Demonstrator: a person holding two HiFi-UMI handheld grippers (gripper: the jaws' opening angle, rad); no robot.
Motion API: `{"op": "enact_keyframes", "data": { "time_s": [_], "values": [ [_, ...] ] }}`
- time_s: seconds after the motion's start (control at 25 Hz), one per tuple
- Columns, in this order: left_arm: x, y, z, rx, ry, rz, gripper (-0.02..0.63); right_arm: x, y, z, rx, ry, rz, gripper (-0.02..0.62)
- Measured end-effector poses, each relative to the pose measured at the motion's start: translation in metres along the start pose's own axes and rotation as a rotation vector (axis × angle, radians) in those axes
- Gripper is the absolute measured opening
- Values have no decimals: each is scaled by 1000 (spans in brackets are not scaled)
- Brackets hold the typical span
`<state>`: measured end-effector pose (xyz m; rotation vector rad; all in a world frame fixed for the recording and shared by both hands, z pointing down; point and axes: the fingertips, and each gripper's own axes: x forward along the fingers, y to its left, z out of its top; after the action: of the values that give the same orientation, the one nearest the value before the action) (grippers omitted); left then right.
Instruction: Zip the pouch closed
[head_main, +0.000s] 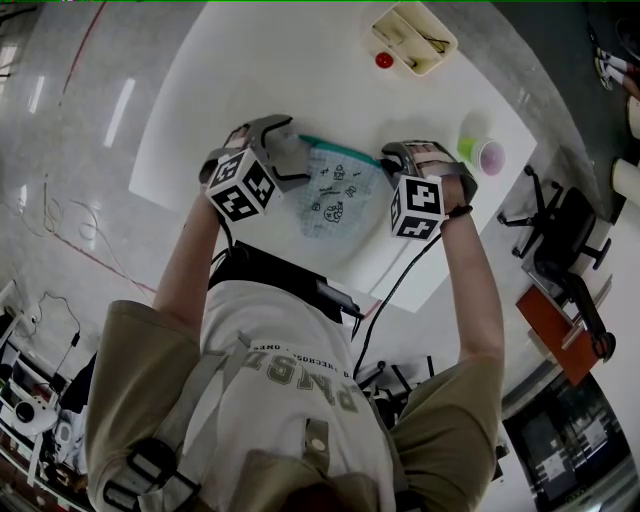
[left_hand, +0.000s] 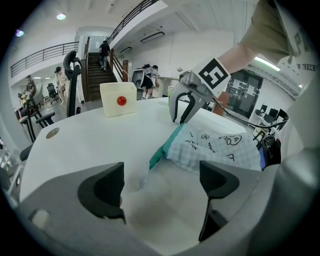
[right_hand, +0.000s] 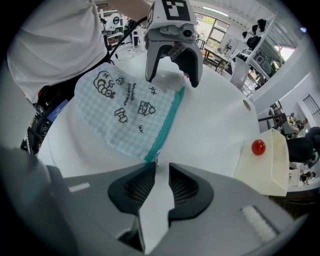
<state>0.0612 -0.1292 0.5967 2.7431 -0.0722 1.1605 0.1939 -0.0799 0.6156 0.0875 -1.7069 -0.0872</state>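
A pale blue checked pouch (head_main: 335, 195) with doodle prints lies flat on the round white table (head_main: 200, 120). Its teal zipper (head_main: 340, 148) runs along the far edge. My left gripper (head_main: 296, 155) stands wide open at the zipper's left end, and nothing is between its jaws (left_hand: 160, 185); the pouch corner (left_hand: 167, 145) lies just beyond them. My right gripper (head_main: 388, 160) points down at the zipper's right end. Its jaws (right_hand: 160, 170) stand a narrow gap apart, with the small metal zipper pull (right_hand: 155, 159) just past the fingertips and not pinched.
A cream tray (head_main: 415, 38) with a red ball (head_main: 384, 60) beside it sits at the table's far edge. A green cup and a pink cup (head_main: 482, 154) stand to the right of my right gripper. An office chair (head_main: 570, 235) is beyond the table's right edge.
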Motion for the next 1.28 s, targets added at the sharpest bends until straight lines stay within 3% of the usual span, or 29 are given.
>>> {"op": "enact_keyframes", "data": {
  "time_s": [0.2, 0.36, 0.64, 0.88, 1.0, 1.12, 1.28],
  "values": [
    [-4, 0, -2, -27, 1, -19, 483, -2, -9, -1, 53, -12, -48, 123],
    [-9, 4, 1, -35, 0, -10, 483, -6, -18, -5, 97, -16, -107, 124],
    [-28, 7, 17, -70, -44, 26, 483, -36, -31, -9, 335, -120, -232, 124],
    [-71, 11, 69, -173, -239, 137, 482, -105, -51, -18, 715, -322, -512, 124],
    [-95, 15, 89, -205, -327, 243, 482, -154, -53, -18, 893, -467, -665, 126],
    [-112, 6, 104, -223, -390, 294, 480, -198, -44, -22, 1076, -613, -816, 124],
    [-127, -20, 119, -218, -439, 326, 479, -243, -19, -19, 1206, -755, -963, 124]
  ]
}}
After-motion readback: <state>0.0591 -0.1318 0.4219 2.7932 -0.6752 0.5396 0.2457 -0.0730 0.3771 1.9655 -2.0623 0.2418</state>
